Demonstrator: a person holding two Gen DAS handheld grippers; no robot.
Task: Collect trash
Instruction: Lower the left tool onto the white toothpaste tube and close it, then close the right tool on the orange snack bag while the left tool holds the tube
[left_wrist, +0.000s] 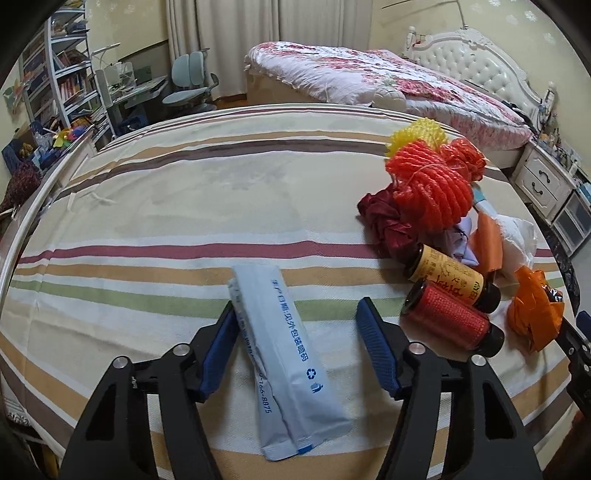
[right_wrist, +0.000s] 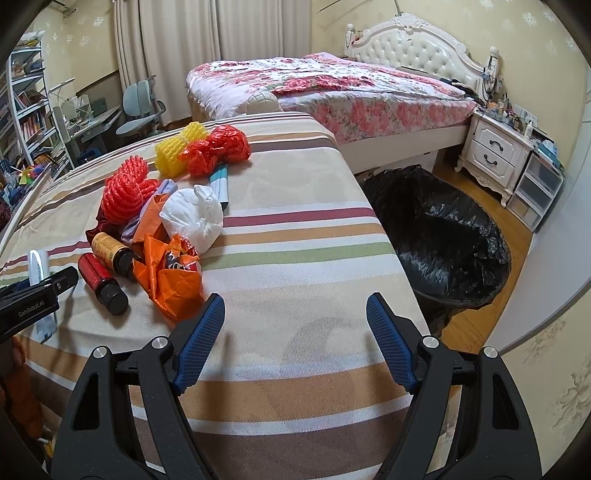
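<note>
Two claws worked over the striped worktop (left_wrist: 155, 206). Left claw (left_wrist: 297, 334) straddled the pale blue sachet (left_wrist: 288, 362), one pad touching its edge, the other clear, so not yet gripped. Right claw (right_wrist: 295, 334) hung released, empty. Judged step: picking the sachet; next, pinch it and carry it past the trash pile (right_wrist: 162, 229) to the black-lined bin (right_wrist: 443, 236).
</note>
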